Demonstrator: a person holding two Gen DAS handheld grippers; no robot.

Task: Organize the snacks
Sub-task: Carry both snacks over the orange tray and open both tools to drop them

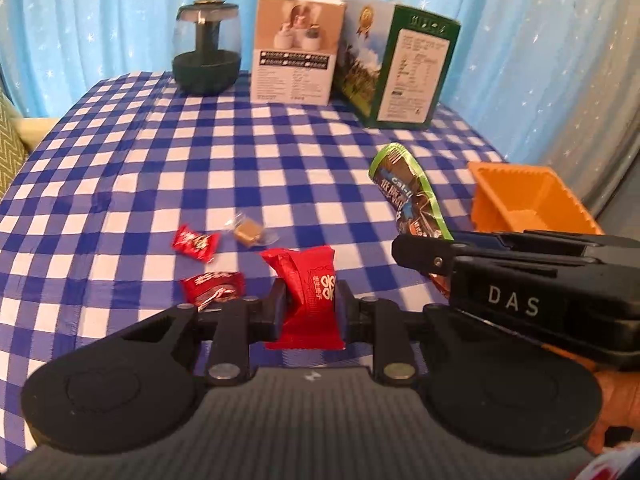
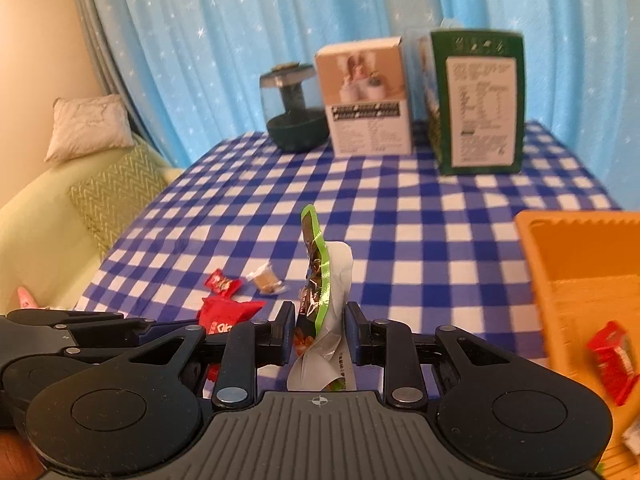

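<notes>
My left gripper (image 1: 311,305) is shut on a large red snack packet (image 1: 310,294), held a little above the checked tablecloth (image 1: 200,168). My right gripper (image 2: 320,330) is shut on a green-edged foil snack pouch (image 2: 318,280), which stands upright between its pads; the same pouch (image 1: 412,196) shows in the left wrist view, above the right gripper's black body. Two small red candies (image 1: 196,243) (image 1: 214,286) and a clear-wrapped brown sweet (image 1: 248,232) lie on the cloth. An orange bin (image 2: 576,272) at the right holds a red candy (image 2: 610,360).
At the back of the table stand a dark green glass-domed device (image 1: 206,46), a white box (image 1: 298,46) and a green box (image 1: 400,68). Blue star-print curtains hang behind. A pale sofa with cushions (image 2: 88,128) sits off the table's left edge.
</notes>
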